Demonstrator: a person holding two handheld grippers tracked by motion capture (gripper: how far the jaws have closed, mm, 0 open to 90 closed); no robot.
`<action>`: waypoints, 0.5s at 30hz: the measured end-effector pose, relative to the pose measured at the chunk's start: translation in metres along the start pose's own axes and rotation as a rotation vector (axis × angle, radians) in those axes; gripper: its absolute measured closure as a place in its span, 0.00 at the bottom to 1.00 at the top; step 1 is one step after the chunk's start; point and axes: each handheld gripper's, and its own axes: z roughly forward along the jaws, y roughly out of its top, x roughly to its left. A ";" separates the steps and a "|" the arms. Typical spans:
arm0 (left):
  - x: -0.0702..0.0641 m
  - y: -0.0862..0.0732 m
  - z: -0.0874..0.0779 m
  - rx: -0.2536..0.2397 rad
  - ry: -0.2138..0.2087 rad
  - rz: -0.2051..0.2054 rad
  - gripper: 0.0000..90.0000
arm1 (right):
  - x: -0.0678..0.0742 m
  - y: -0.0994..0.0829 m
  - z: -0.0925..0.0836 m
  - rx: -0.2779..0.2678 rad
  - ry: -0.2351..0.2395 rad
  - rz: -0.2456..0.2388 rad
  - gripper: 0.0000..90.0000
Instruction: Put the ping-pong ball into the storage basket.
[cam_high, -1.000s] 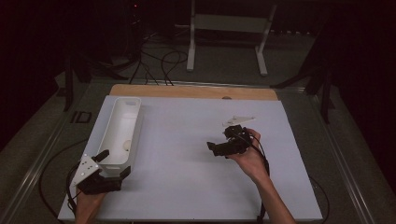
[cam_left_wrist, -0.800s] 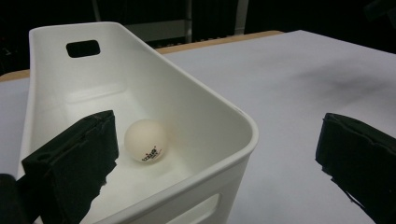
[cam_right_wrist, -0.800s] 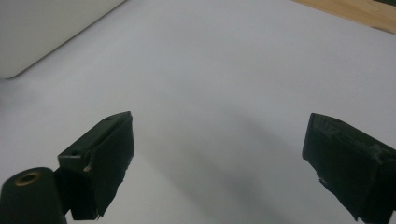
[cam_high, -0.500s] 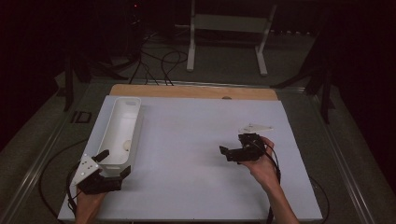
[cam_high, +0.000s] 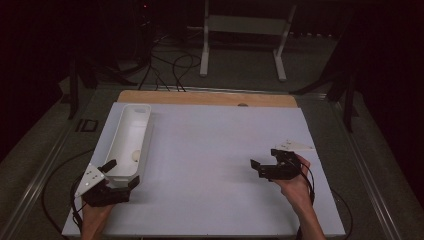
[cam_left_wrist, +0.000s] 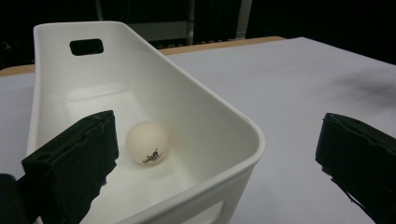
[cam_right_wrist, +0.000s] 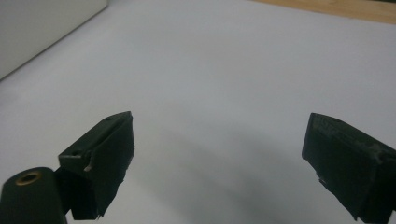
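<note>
A long white bin (cam_high: 131, 131) lies along the left side of the white table; its wall (cam_left_wrist: 205, 116) rises close in front of the left gripper view. A white ping-pong ball (cam_high: 135, 156) (cam_left_wrist: 146, 142) with small print rests on the bin's floor near the near end. My left gripper (cam_high: 123, 172) (cam_left_wrist: 215, 135) is open and straddles the bin's near corner, one jaw inside beside the ball and the other outside over the table. My right gripper (cam_high: 265, 159) (cam_right_wrist: 222, 130) is open, holds nothing and hovers low over bare table at the right.
The white table top (cam_high: 210, 150) ends in a wooden strip (cam_high: 210, 97) at the far side. Cables trail from both grippers near the front edge. A white stand (cam_high: 240, 40) and cables sit on the dark floor behind. A corner of the bin (cam_right_wrist: 42, 28) is far off.
My right gripper has moved to the right and nearer the person, still open. The left gripper, the bin and the ball have stayed put.
</note>
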 end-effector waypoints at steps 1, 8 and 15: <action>0.000 0.000 0.000 0.000 0.000 0.000 0.00 | -0.001 -0.003 -0.002 -0.008 0.000 0.005 0.10; 0.000 0.001 0.002 0.000 -0.003 -0.010 0.00 | -0.008 -0.026 -0.010 -0.077 -0.033 0.004 0.10; -0.001 0.003 0.002 0.002 -0.001 -0.002 0.00 | -0.007 -0.051 -0.022 -0.187 -0.066 -0.031 0.10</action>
